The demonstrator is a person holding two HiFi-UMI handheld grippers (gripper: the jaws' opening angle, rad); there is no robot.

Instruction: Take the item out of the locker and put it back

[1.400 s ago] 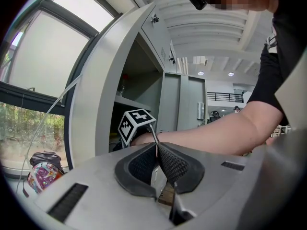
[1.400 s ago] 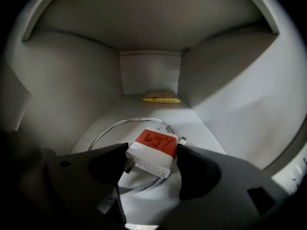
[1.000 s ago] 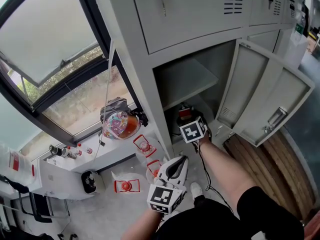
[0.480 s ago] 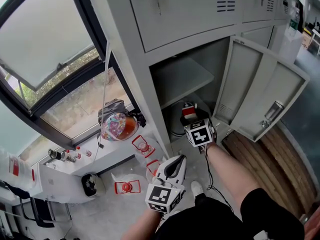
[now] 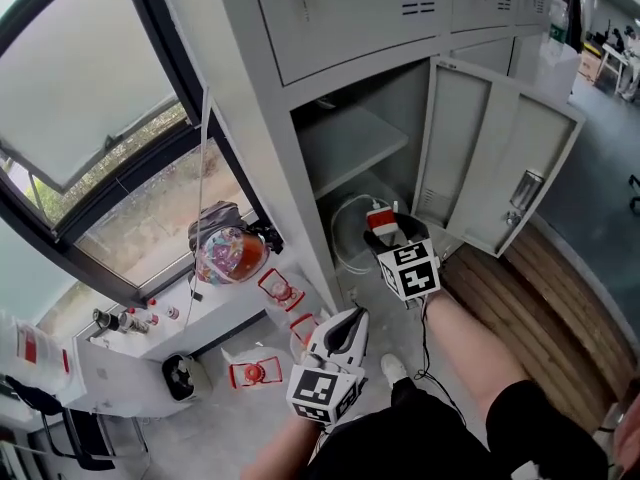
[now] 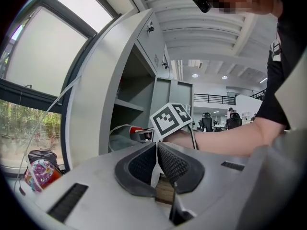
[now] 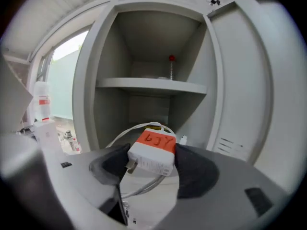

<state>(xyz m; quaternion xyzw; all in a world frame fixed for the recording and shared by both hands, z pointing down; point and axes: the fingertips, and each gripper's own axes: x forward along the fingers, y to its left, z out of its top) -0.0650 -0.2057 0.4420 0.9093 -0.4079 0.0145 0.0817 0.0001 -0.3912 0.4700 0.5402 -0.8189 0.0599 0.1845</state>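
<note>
Orange "bJY" label (image 7: 156, 141) on white charger (image 7: 147, 161)

A bank of grey metal lockers (image 5: 340, 18) stands beside a large dark-framed window (image 5: 90, 98) showing daylight and greenery, above a white ledge (image 5: 200, 323), on a pale grey floor (image 5: 200, 438) that meets wooden planks (image 5: 545, 298), with round ceiling lights (image 6: 195, 75) farther off.
</note>
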